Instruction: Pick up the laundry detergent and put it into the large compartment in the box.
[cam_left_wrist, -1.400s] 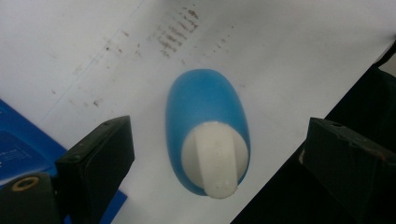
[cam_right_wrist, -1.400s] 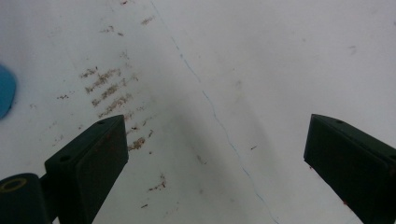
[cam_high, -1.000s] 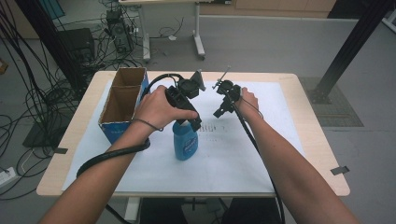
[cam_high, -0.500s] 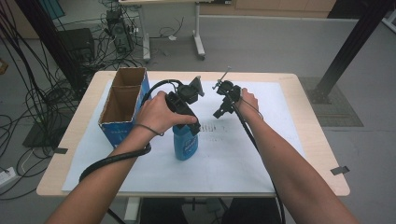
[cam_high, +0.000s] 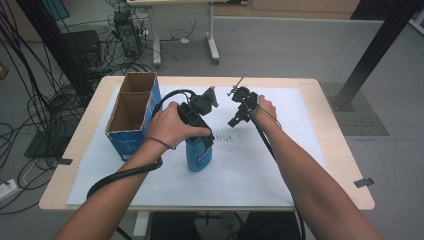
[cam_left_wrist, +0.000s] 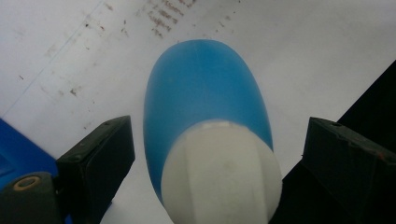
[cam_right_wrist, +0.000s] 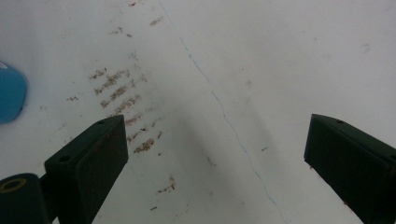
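Left gripper (cam_high: 205, 141) shifted slightly toward 7 o'clock, now directly over the blue bottle (cam_high: 198, 154), jaws spread around it.

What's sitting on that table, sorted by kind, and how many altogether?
Blue bottle with white cap: 1
Open cardboard box, blue outside: 1
White paper sheet covering the table: 1
Total: 3
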